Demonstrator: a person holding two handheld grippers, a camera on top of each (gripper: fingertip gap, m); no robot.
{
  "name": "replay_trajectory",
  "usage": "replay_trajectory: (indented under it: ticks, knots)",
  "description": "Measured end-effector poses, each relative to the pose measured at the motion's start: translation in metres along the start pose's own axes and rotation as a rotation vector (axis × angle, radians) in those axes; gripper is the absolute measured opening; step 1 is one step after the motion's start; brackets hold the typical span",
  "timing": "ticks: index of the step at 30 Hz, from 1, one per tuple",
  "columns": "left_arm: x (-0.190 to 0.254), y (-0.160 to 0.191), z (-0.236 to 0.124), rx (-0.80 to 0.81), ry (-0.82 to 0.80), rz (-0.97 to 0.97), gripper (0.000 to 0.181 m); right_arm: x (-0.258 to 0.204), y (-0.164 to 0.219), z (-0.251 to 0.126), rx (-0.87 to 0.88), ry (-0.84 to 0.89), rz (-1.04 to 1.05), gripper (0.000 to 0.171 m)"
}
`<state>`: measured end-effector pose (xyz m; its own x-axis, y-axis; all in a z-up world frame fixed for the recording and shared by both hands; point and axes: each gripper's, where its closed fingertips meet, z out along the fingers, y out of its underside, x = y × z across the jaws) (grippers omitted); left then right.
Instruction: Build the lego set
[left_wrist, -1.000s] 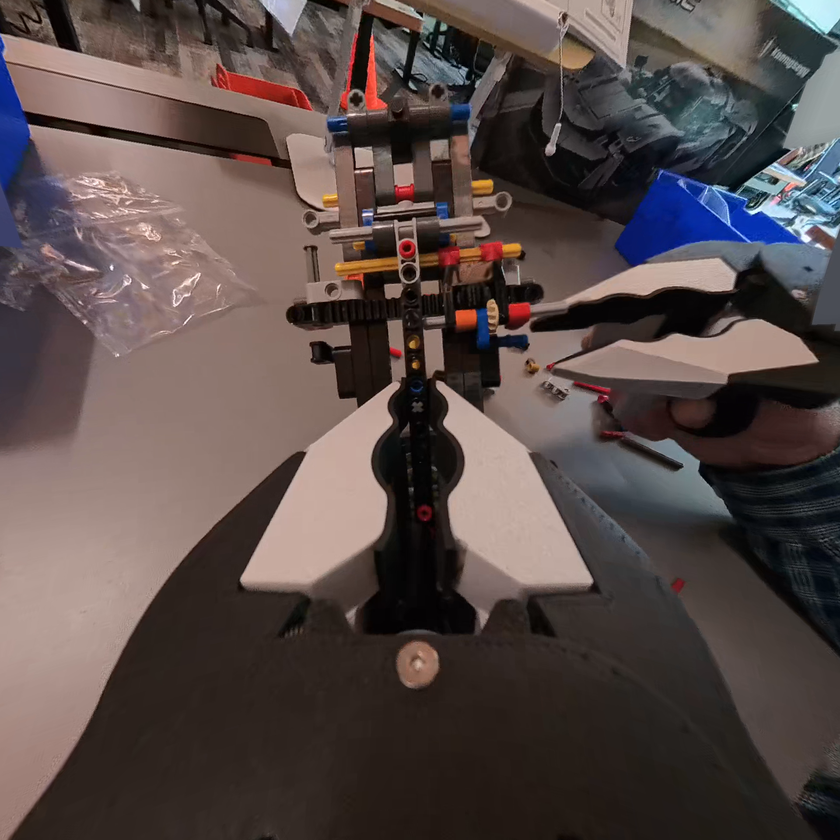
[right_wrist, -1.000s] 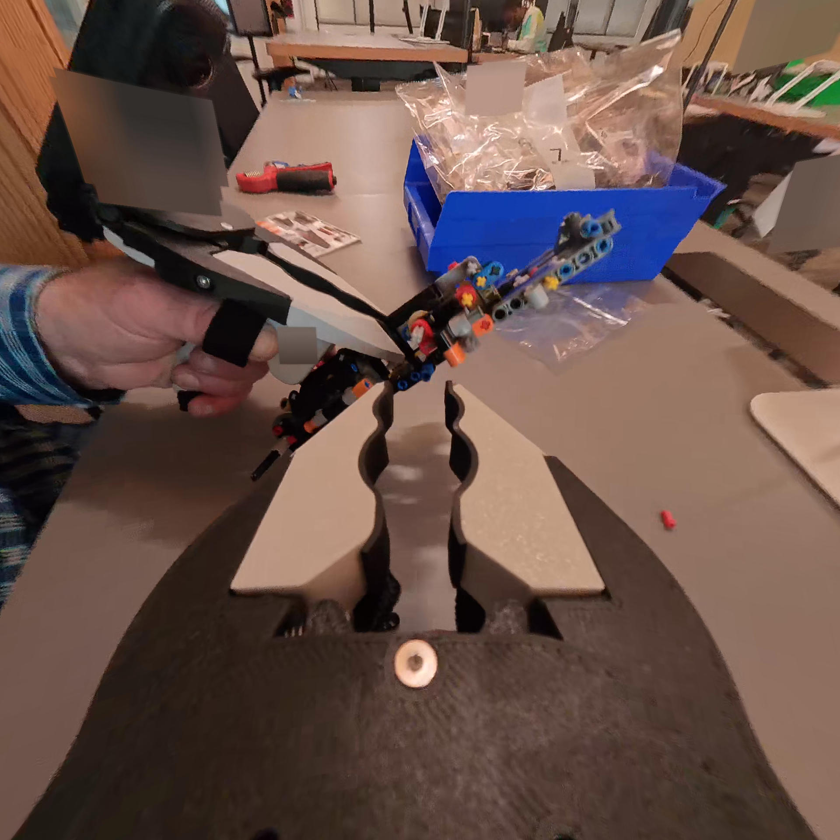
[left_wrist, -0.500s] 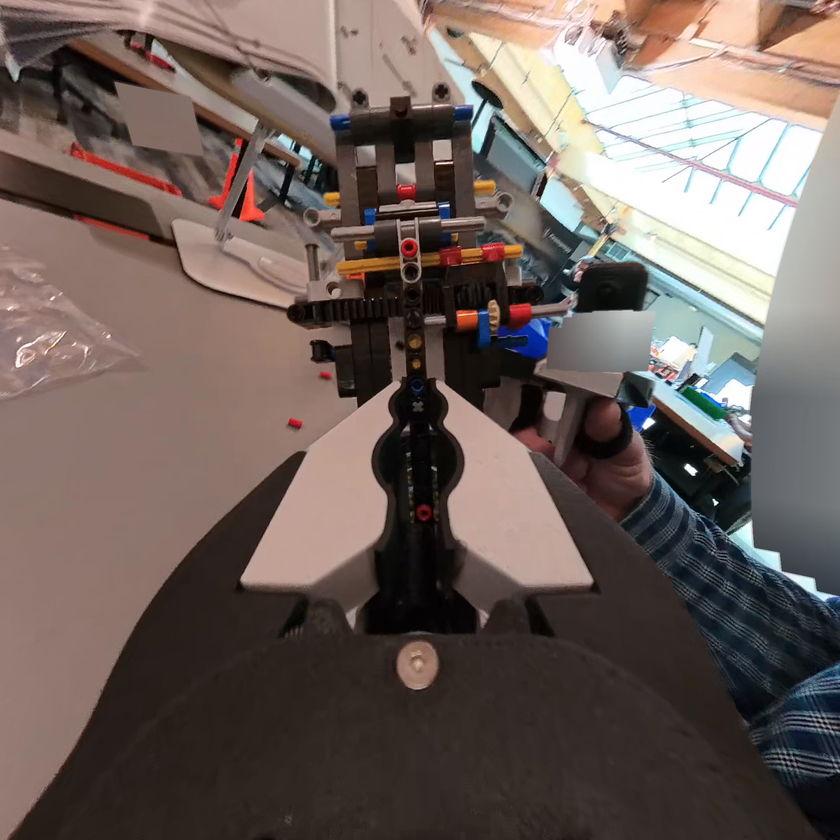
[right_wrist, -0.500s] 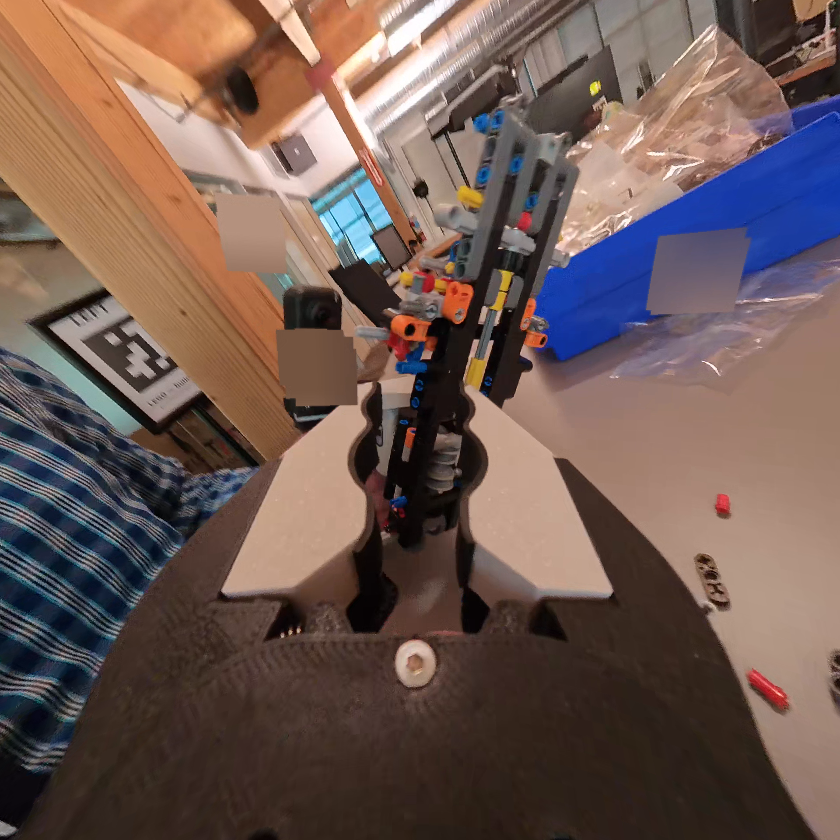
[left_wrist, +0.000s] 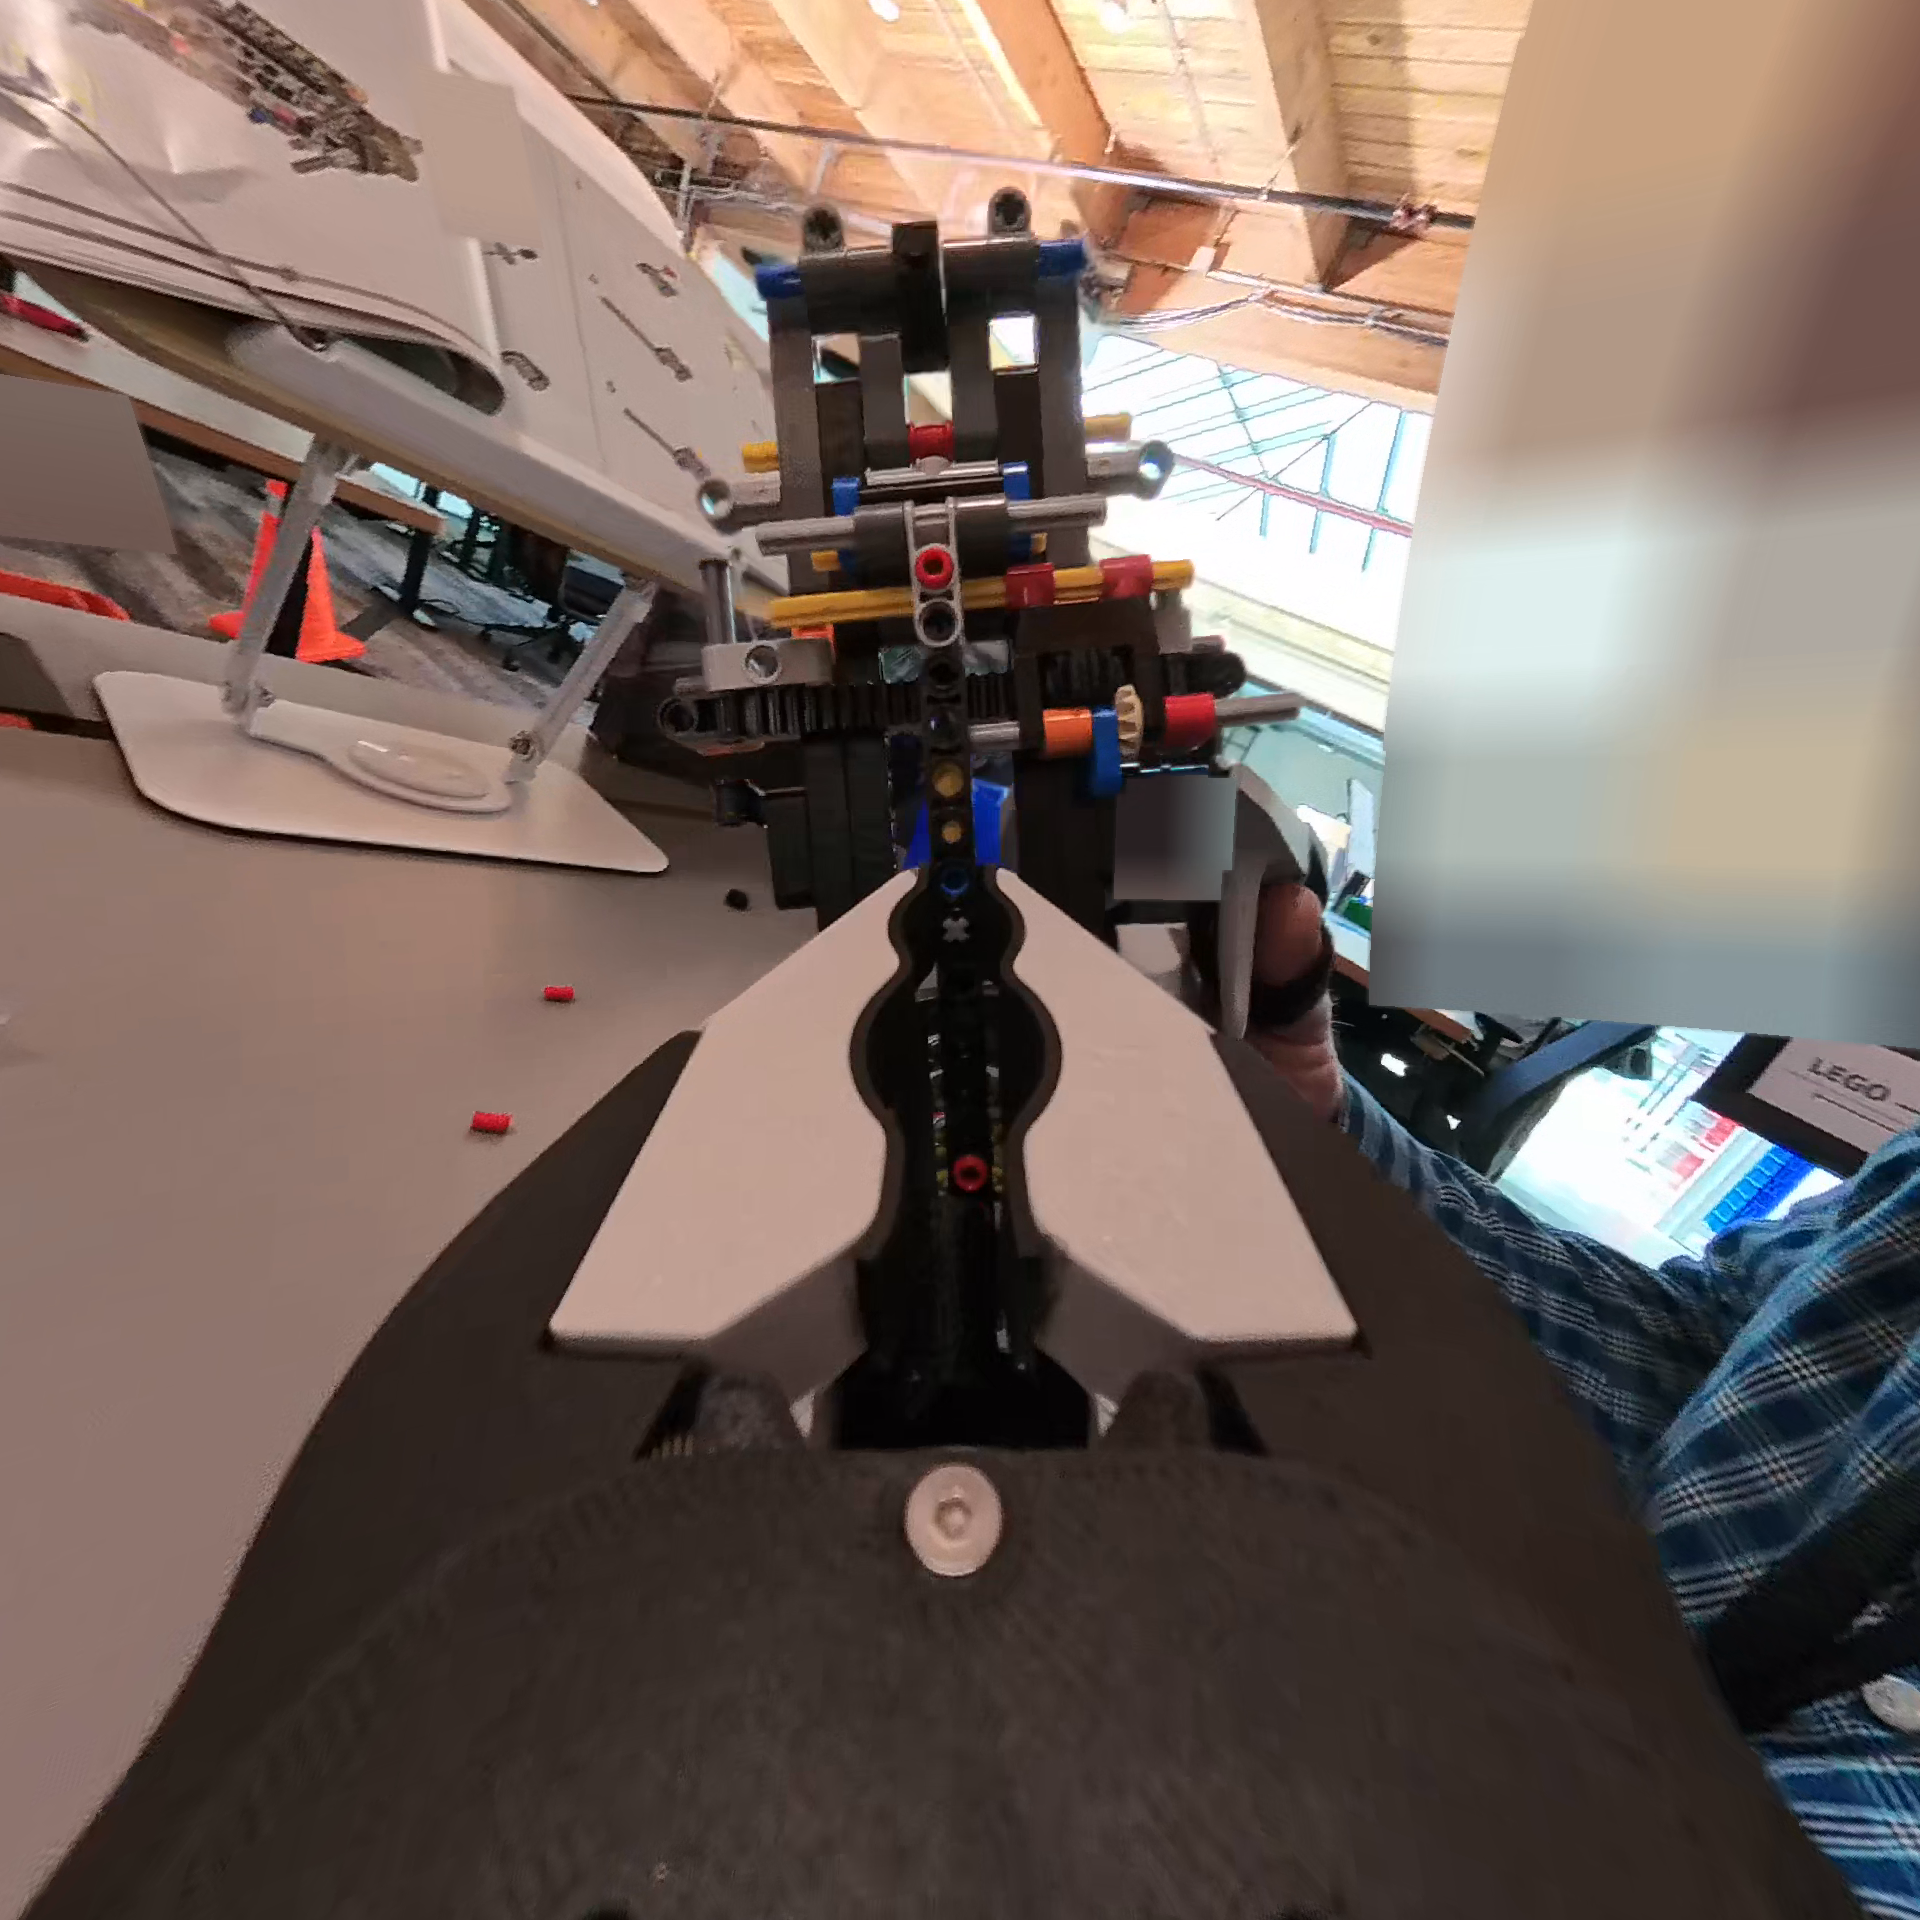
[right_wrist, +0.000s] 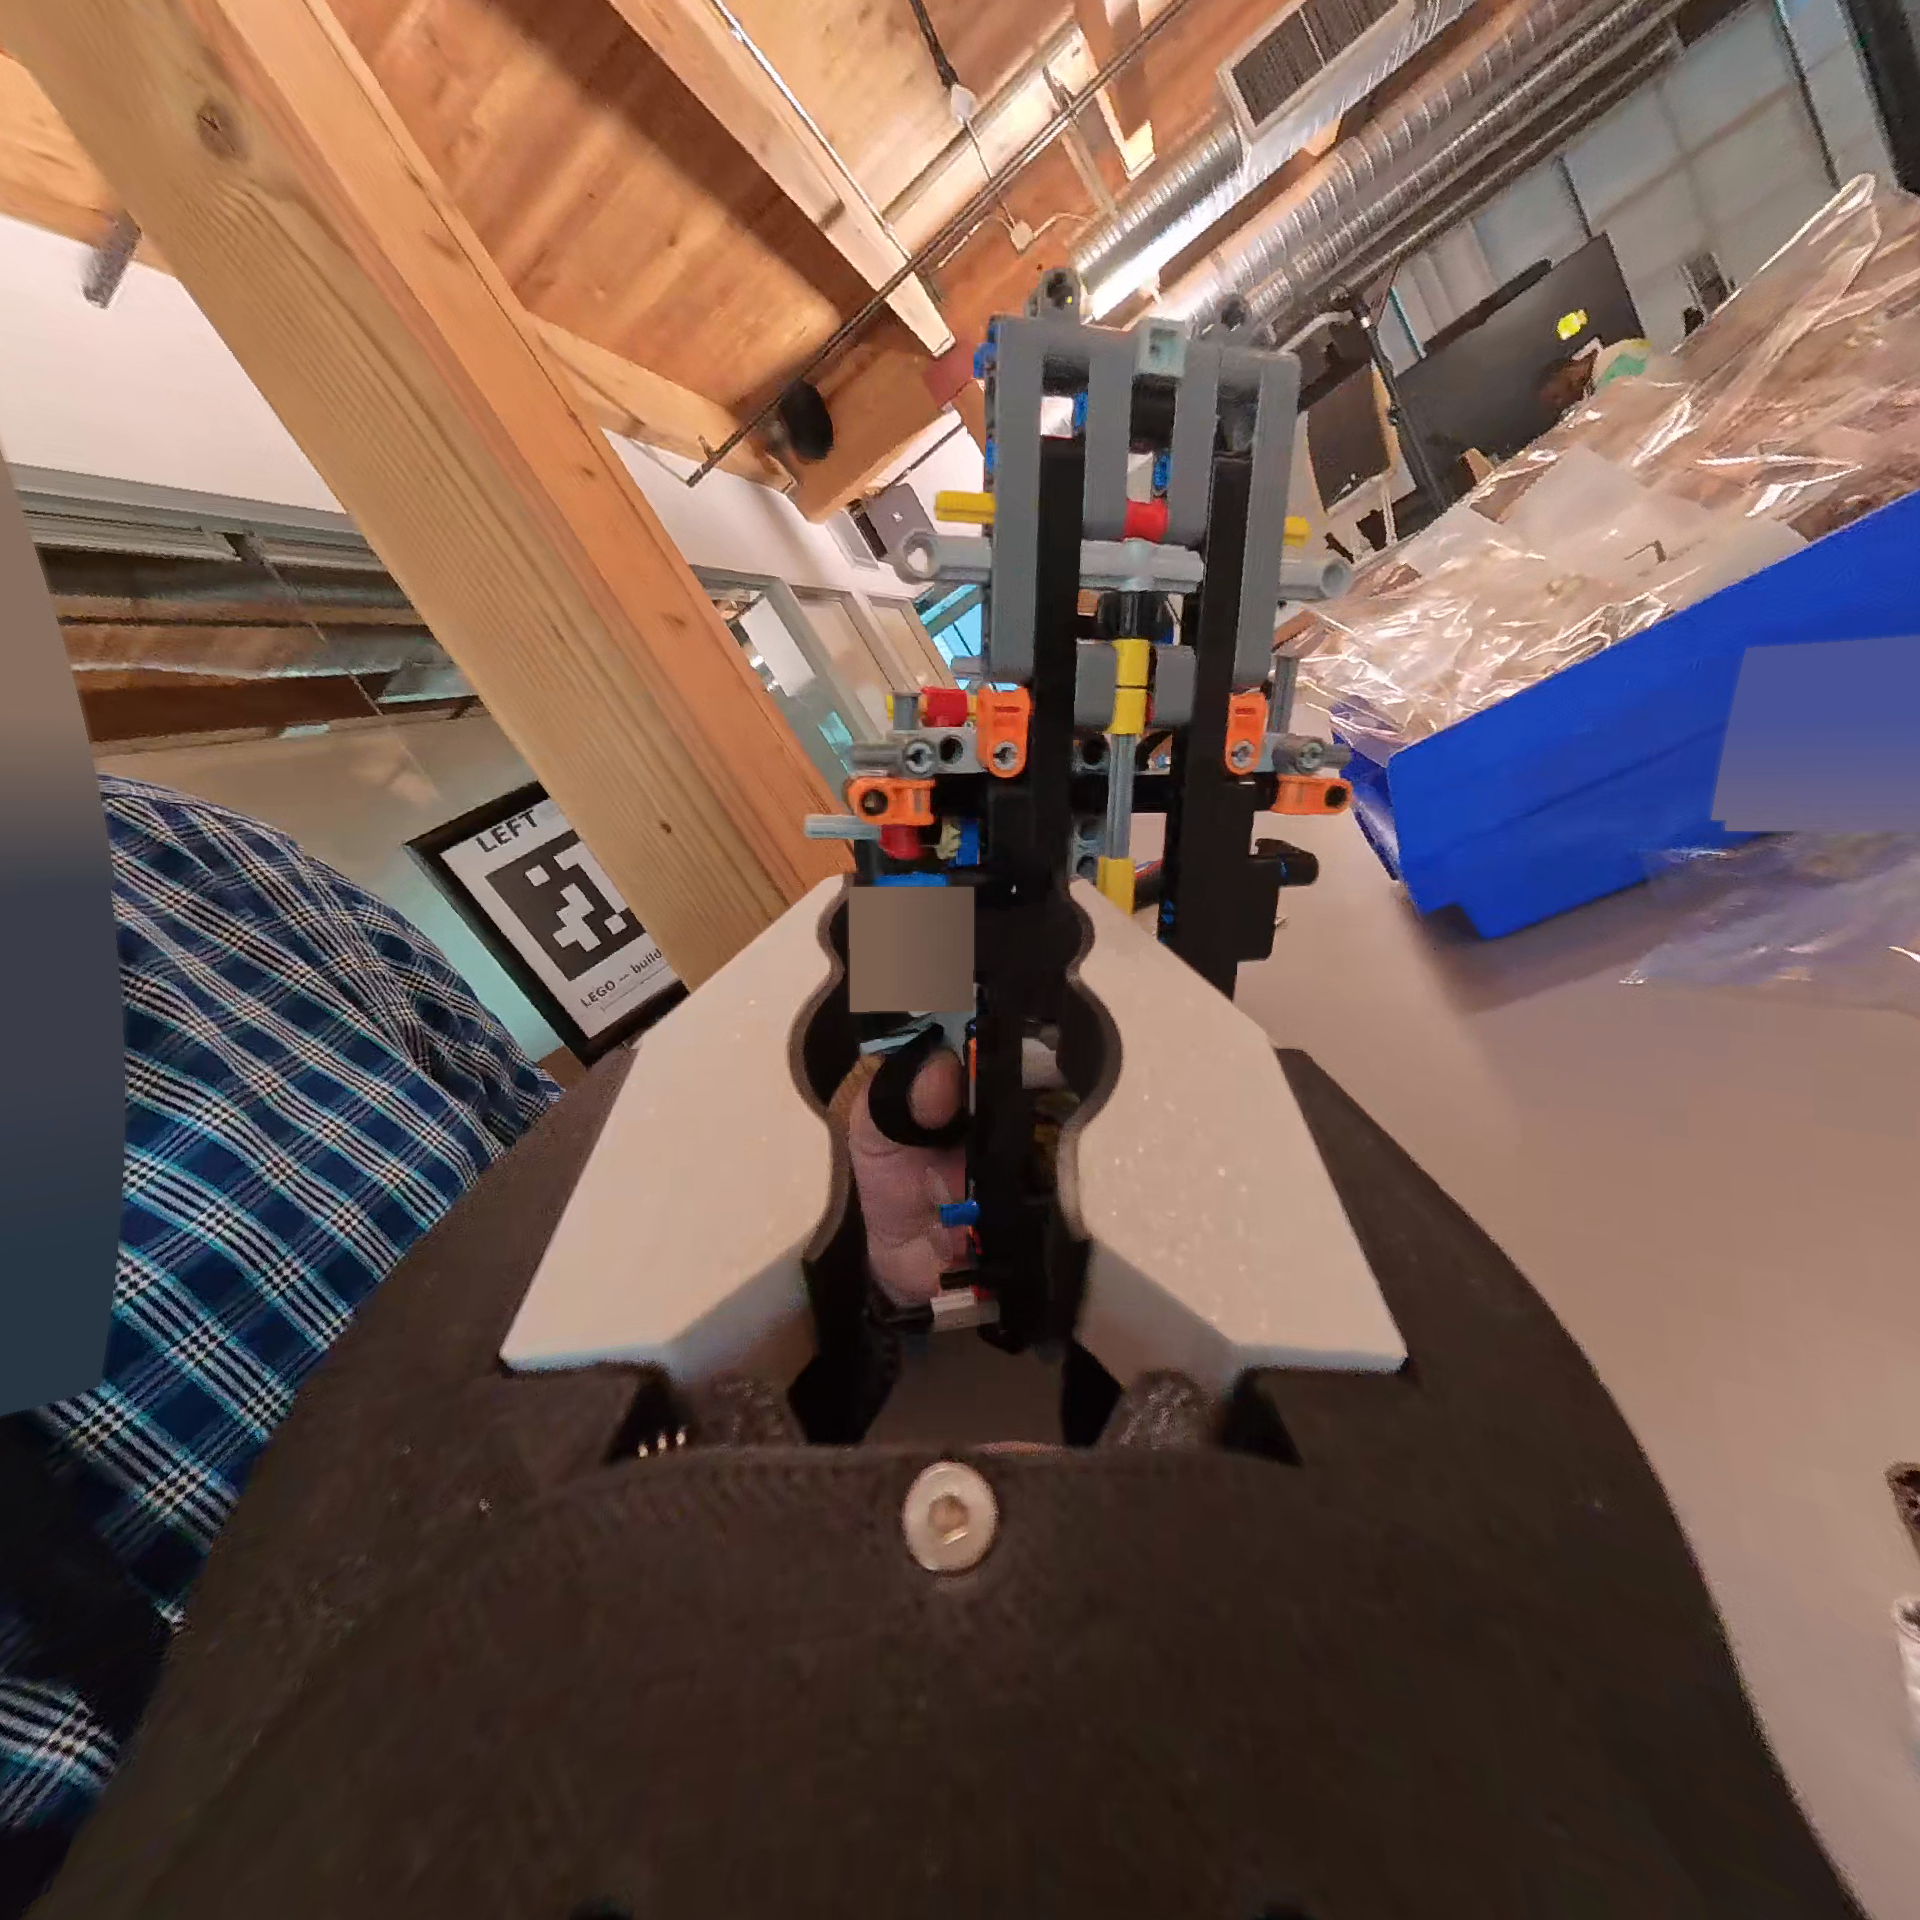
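The lego assembly (left_wrist: 914, 301), a tall frame of grey and black beams with yellow axles, a black toothed rack and red, blue and orange parts, is held up off the grey table (left_wrist: 260, 1039). My left gripper (left_wrist: 954, 883) is shut on its black lower beam. In the right wrist view the same assembly (right_wrist: 1132, 582) stands upright, seen from the other side. My right gripper (right_wrist: 961, 894) is open, with a black beam of the assembly between its fingers, close against the right finger (right_wrist: 1195, 1143). A hand (right_wrist: 904, 1174) shows through the gap on the left.
An open instruction booklet (left_wrist: 364, 260) rests on a white stand (left_wrist: 364, 769) at the back left. Small red pins (left_wrist: 490, 1121) lie on the table. A blue bin (right_wrist: 1558, 810) with clear plastic bags (right_wrist: 1558, 540) stands at the right. A person's plaid sleeve (left_wrist: 1714, 1403) is close by. Both grippers' tips are close together, under 4 cm apart.
Both grippers have tilted upward and come together. The left one has raised the assembly. The right one, earlier apart beside it, now has the assembly's black beam between its open fingers.
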<state>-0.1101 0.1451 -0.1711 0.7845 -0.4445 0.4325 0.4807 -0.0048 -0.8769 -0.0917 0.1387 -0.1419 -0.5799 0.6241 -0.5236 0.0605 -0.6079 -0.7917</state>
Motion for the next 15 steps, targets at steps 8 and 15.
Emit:
replay_trajectory:
  ticks: [8,15]
  knots:
    - [0.008,-0.006,0.002,0.029,0.055,0.022,0.006,-0.008,-0.001,0.000,-0.010,0.009,-0.036,0.033]
    - [0.014,-0.010,0.005,0.032,0.084,0.077,0.007,-0.011,0.001,0.002,-0.029,0.010,-0.027,0.038]
